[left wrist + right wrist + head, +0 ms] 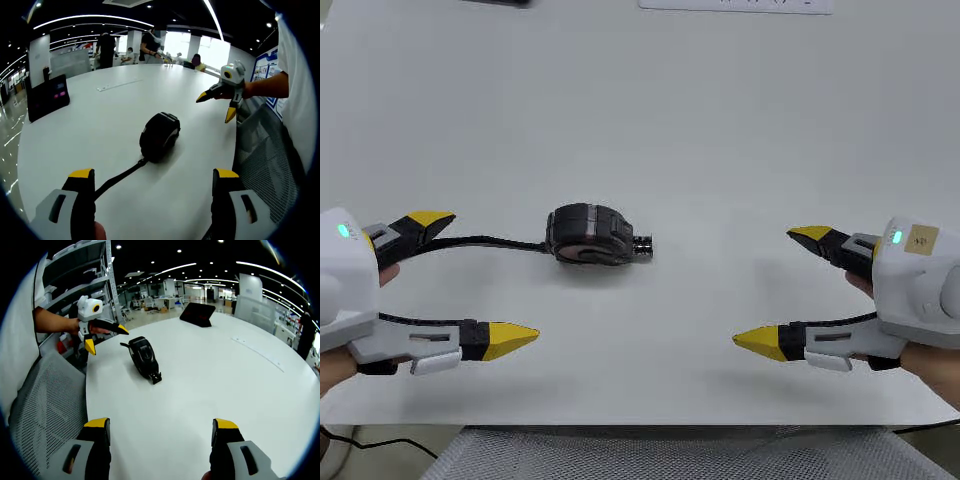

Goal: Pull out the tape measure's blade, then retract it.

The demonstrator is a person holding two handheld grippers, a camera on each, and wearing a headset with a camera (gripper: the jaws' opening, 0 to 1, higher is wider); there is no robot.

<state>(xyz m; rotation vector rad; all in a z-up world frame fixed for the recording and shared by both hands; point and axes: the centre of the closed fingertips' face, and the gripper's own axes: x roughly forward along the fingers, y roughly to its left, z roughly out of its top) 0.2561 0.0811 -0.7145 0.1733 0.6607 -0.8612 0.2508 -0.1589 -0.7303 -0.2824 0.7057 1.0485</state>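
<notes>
The tape measure (588, 235), a rounded black case with a dull reddish face, lies on the smooth white table (670, 120). Its black strap (490, 241) trails toward the left gripper (490, 275). The right gripper (762, 287) is well apart from the tape measure. Both yellow-tipped grippers gape, empty.

Bright, even light spreads across the white surface (720, 120), which looks pale and washed in the head view. A soft, faint shadow sits under the tape measure (588, 235). Both gripper views bend hard at the edges, ceiling light strips (213, 20) curving overhead. Focus is crisp.
</notes>
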